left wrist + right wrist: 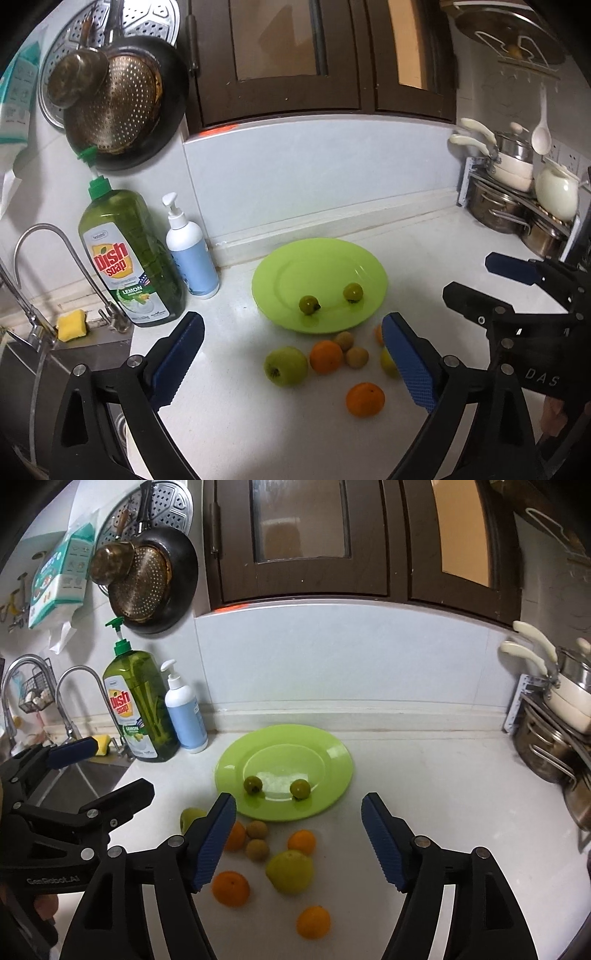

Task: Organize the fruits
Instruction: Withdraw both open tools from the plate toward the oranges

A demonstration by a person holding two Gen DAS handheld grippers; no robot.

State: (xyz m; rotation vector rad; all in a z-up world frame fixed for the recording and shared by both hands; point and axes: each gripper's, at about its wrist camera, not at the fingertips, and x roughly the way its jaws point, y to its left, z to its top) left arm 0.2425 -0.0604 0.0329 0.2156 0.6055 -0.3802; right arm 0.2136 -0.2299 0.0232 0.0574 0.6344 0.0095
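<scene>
A green plate lies on the white counter with two small green fruits on it. In front of it lie loose fruits: a green apple, several oranges, two brown round fruits and a yellow-green lemon. My left gripper is open and empty above the loose fruits. My right gripper is open and empty, also above them. Each gripper shows at the edge of the other's view.
A green dish soap bottle and a white pump bottle stand left of the plate, beside the sink and tap. Stacked pots fill a rack at the right. Pans hang on the wall.
</scene>
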